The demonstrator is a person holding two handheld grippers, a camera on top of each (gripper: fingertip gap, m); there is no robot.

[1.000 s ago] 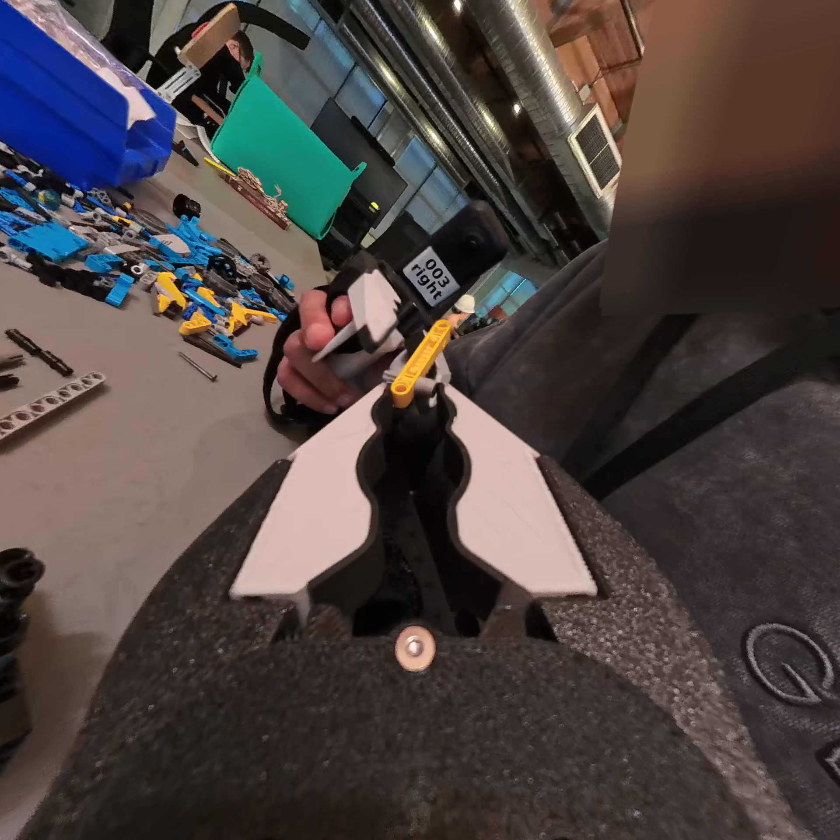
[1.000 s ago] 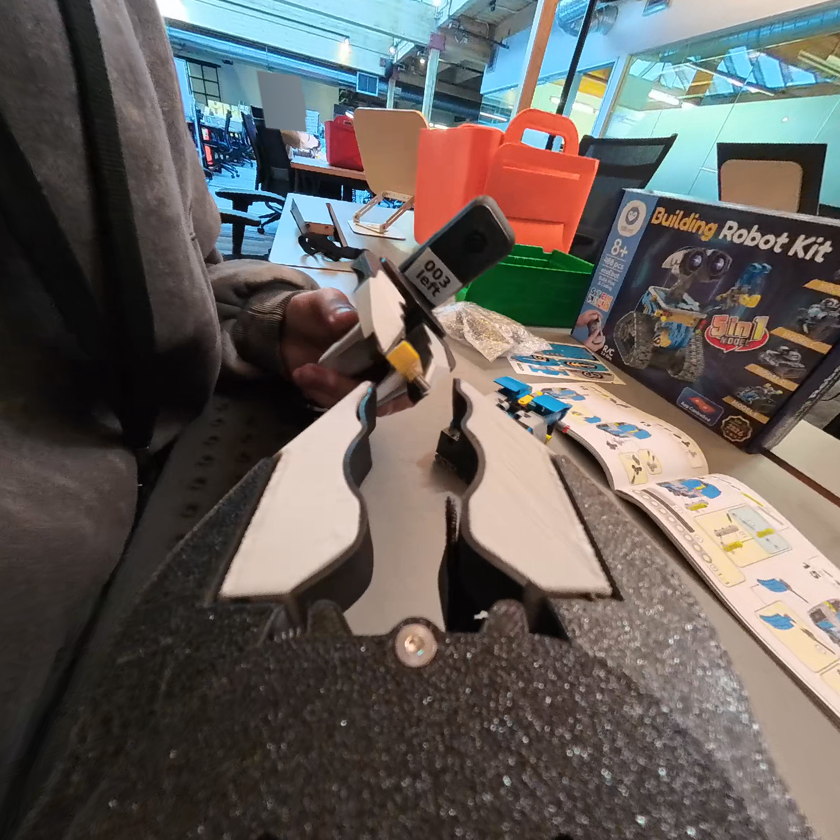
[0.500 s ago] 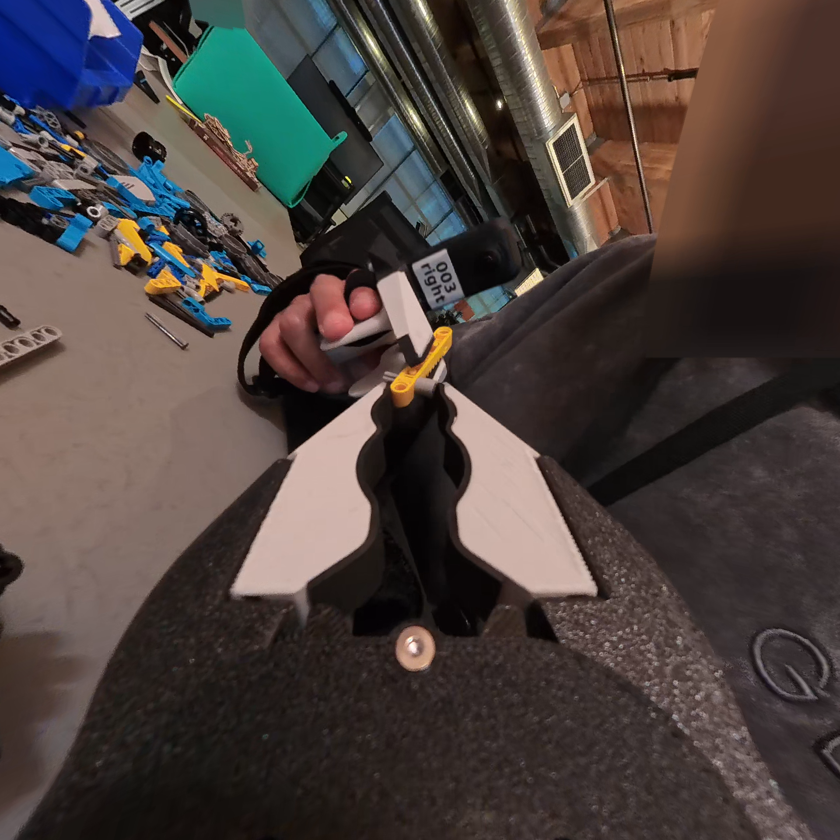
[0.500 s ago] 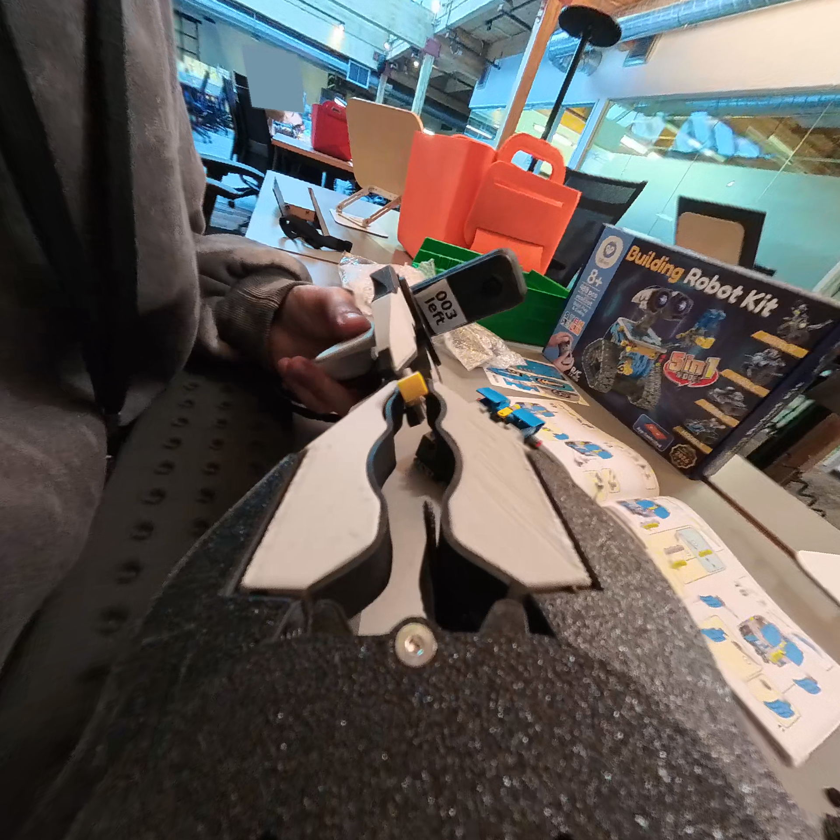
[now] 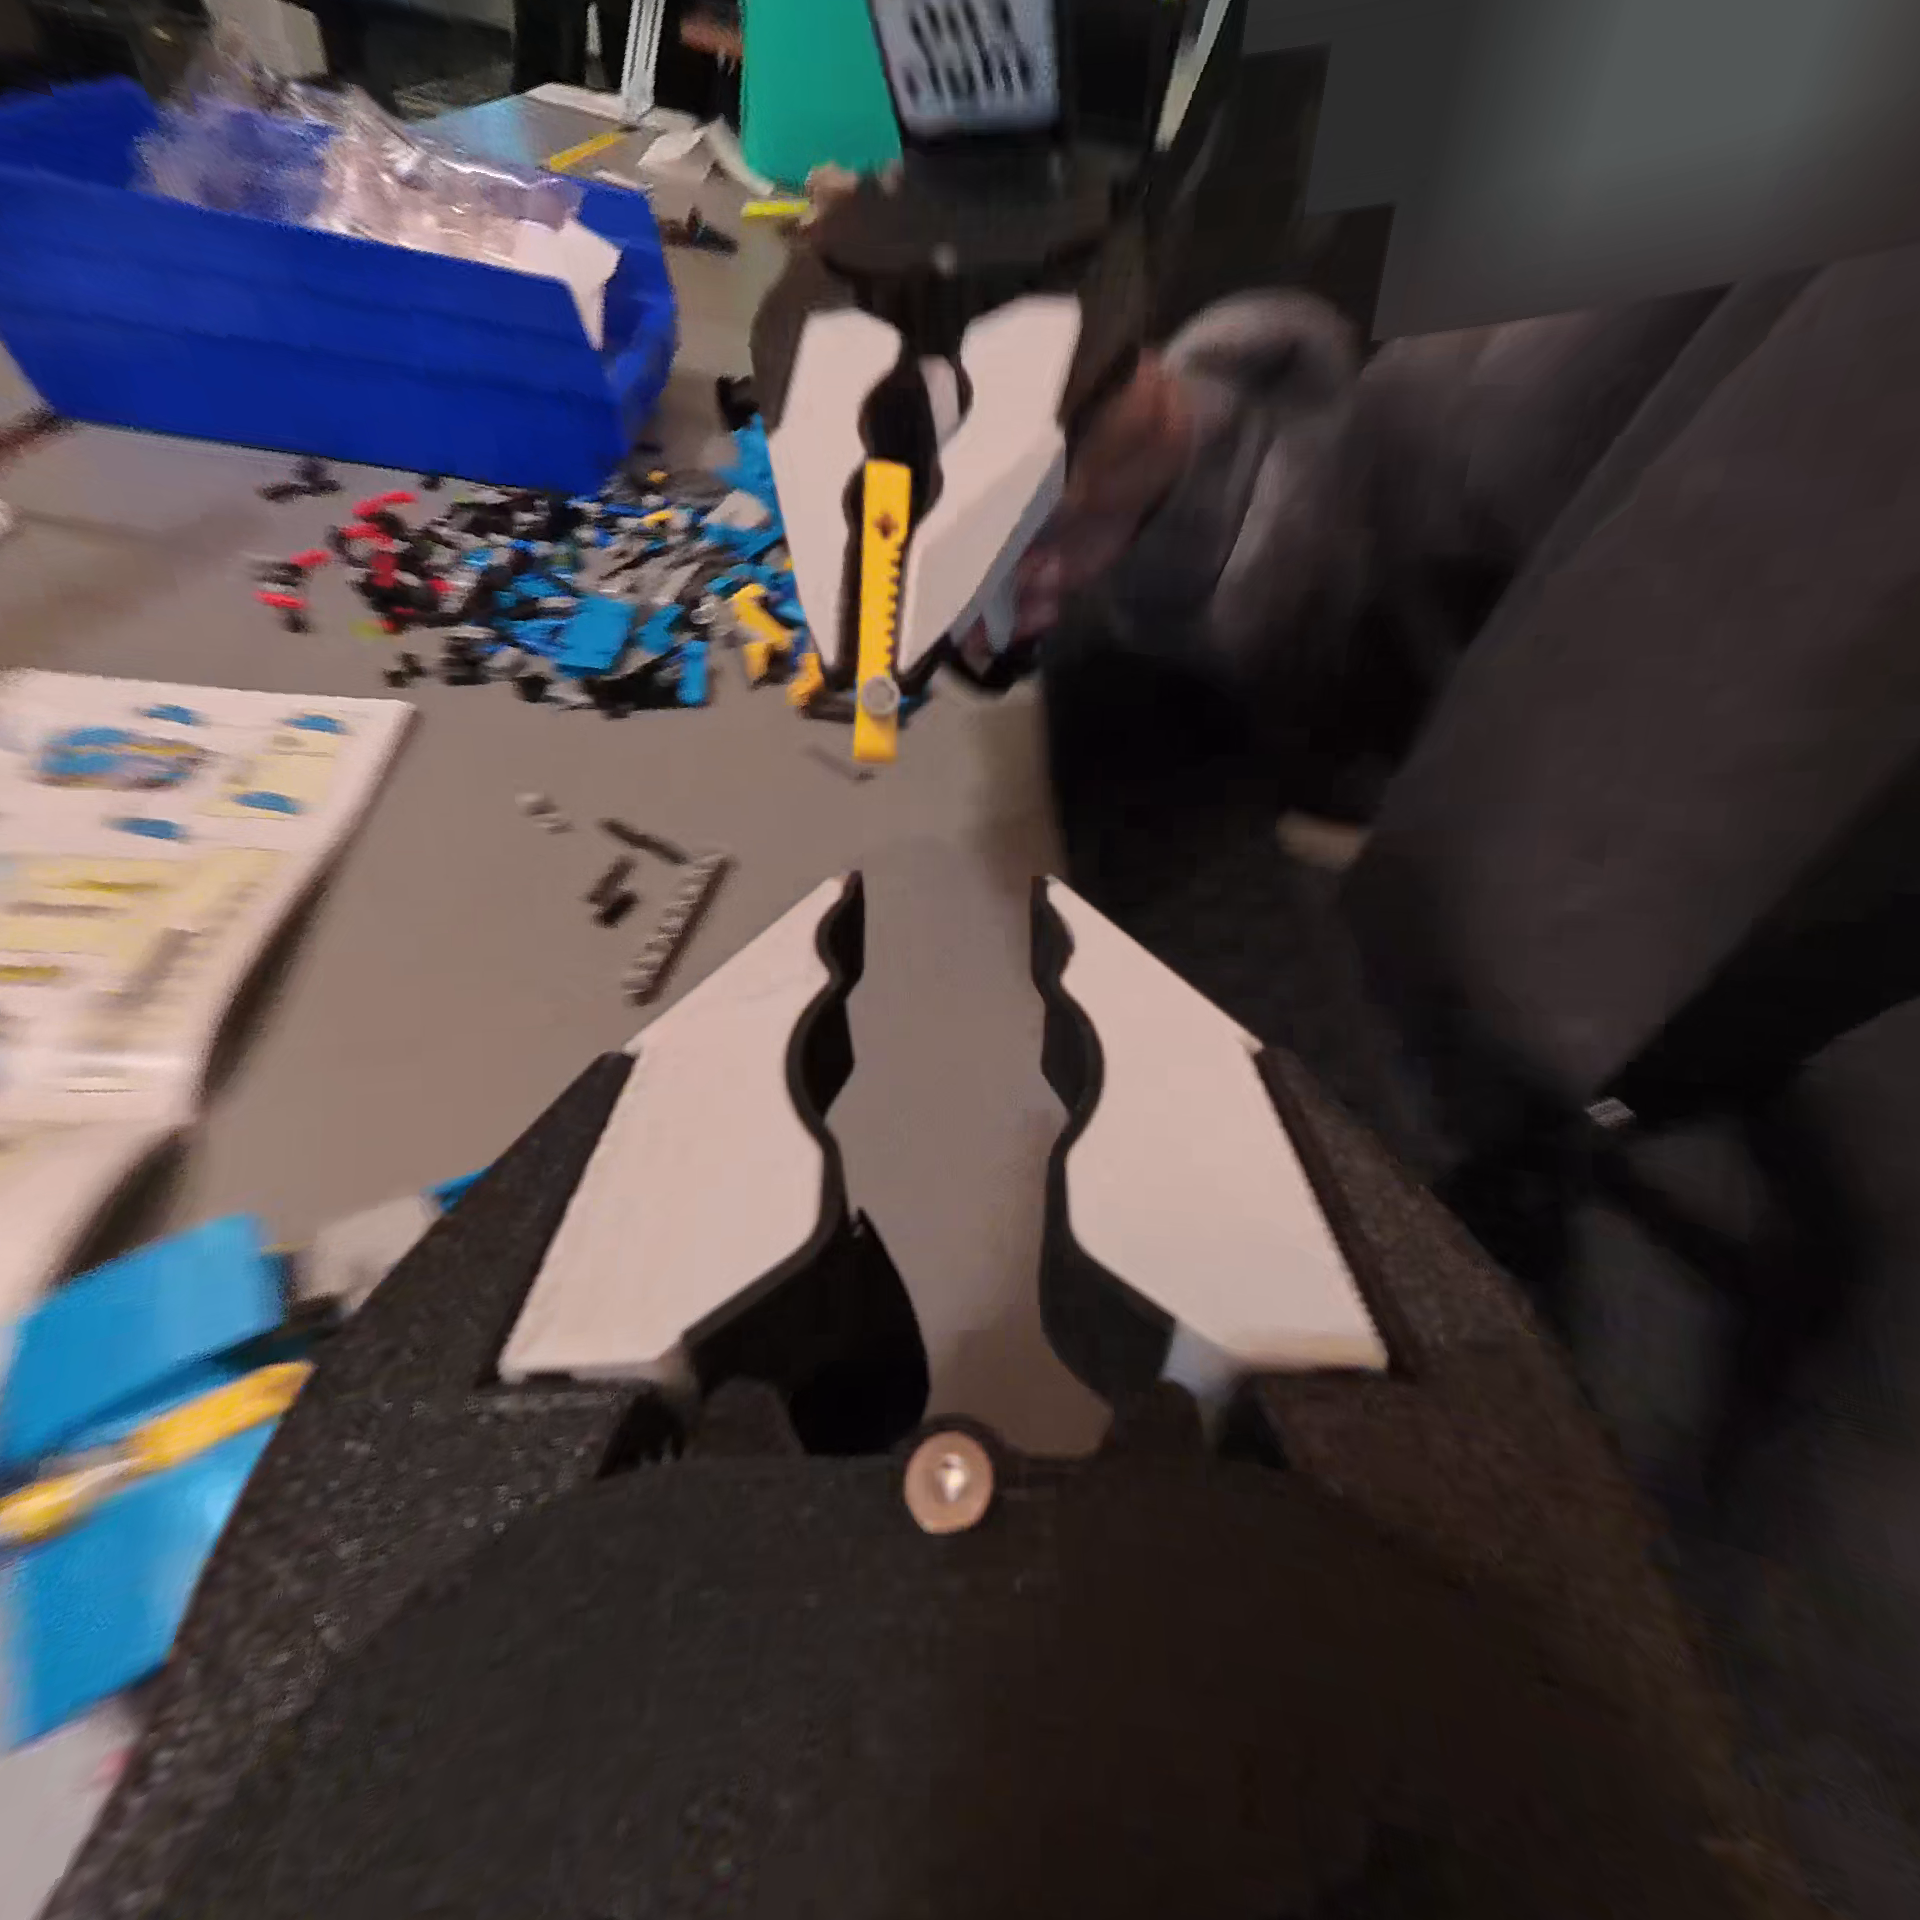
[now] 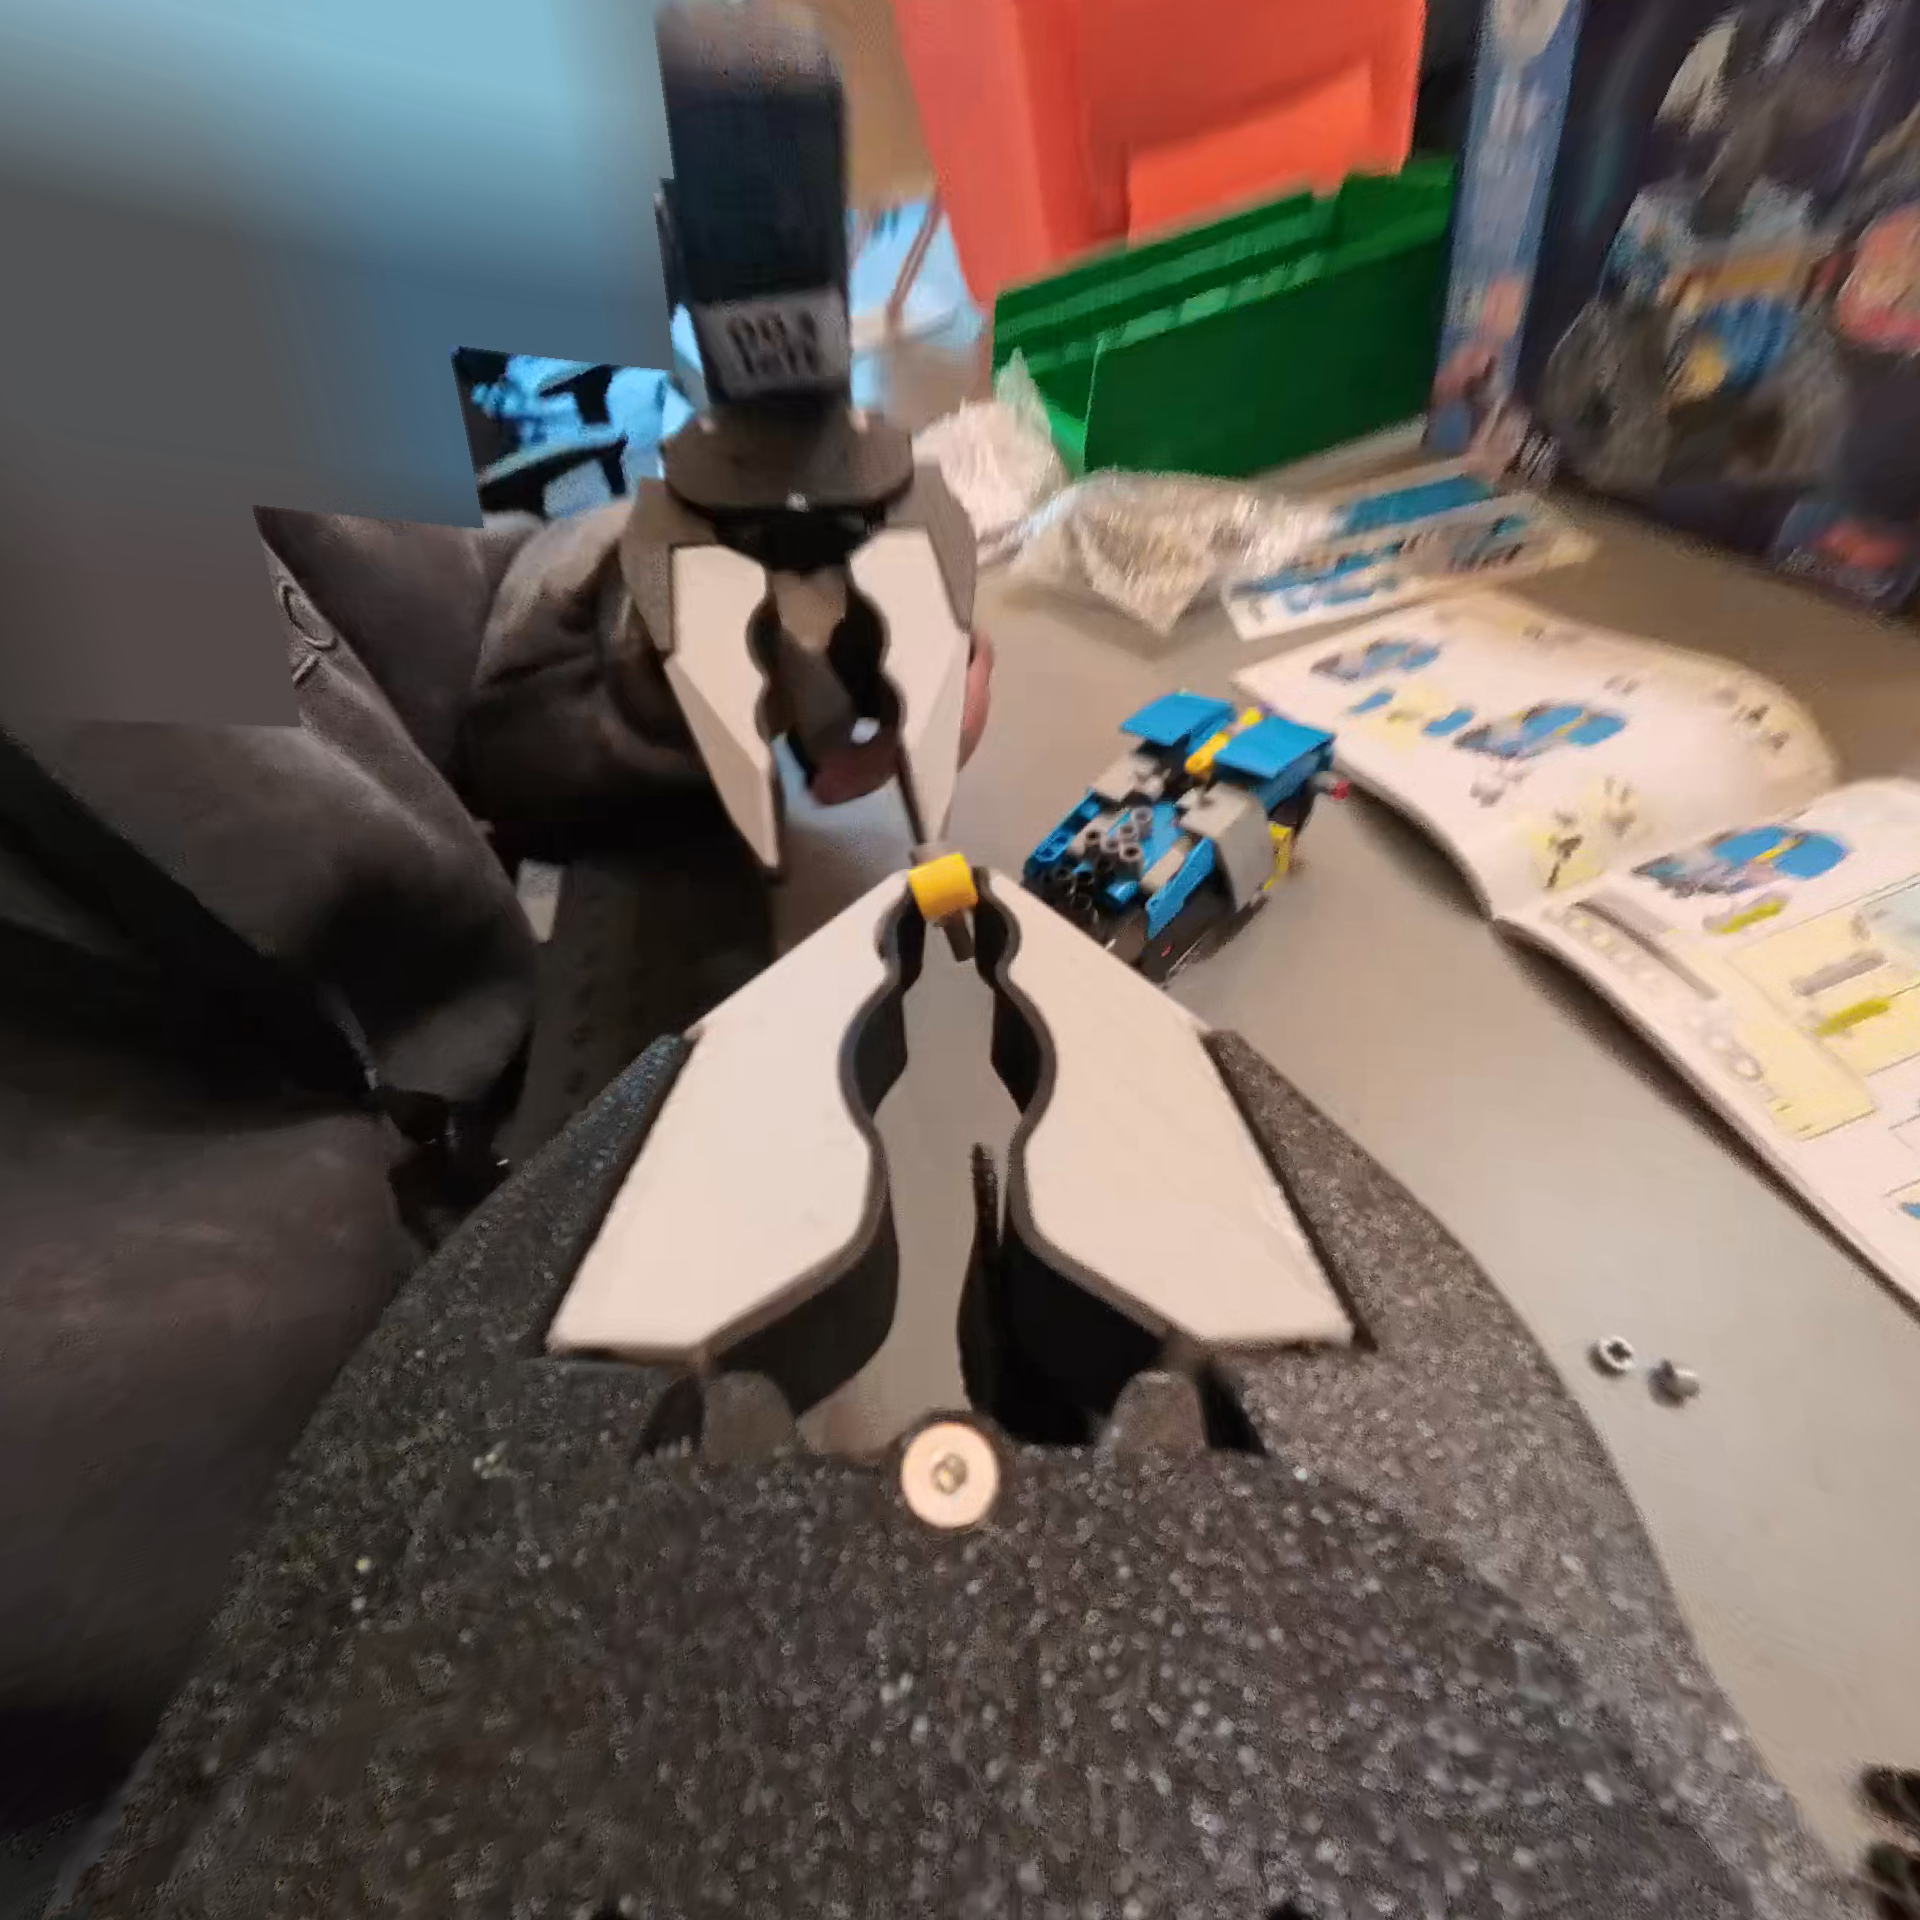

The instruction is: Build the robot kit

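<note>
Above the near edge of the worktop [image 5: 436,997], the right hand-held gripper [image 6: 942,883] is clenched on a yellow beam [image 5: 879,561], pinching it at the tips so one end pokes out. Facing it and just apart, the left hand-held gripper [image 5: 945,894] is released, jaws spread and empty, its tips nearest that beam. A small blue model [image 6: 1174,831] sits just right of them, beside an open booklet [image 6: 1558,831]. Loose pieces [image 5: 561,592] lie before a blue bin [image 5: 312,312], far left.
</note>
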